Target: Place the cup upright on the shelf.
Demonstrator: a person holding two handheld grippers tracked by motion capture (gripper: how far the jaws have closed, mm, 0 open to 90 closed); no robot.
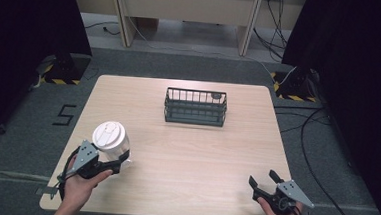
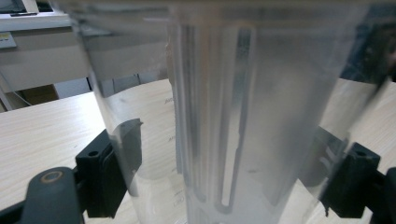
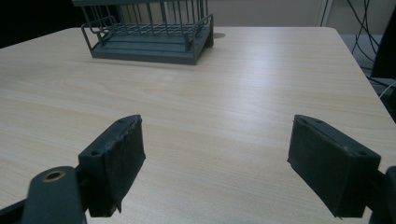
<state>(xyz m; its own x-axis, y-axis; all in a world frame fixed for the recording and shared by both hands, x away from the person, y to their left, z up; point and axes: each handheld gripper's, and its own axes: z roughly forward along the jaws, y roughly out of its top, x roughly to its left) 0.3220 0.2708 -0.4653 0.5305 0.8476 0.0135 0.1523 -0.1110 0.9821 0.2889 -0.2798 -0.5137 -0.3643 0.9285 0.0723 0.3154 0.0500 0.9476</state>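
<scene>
A clear plastic cup with a white lid stands near the table's left front edge. My left gripper is shut on its lower part, one jaw on each side. In the left gripper view the cup's see-through wall is very close, and both black pads press against it. My right gripper hangs open over the front right of the table, with nothing between its pads. A dark wire basket stands at the back middle of the table, and its base looks empty in the right gripper view.
The light wooden table has bare room between the cup, the basket and the right gripper. Cables trail on the floor to the right. Dark curtains hang at both sides, and desk legs stand behind.
</scene>
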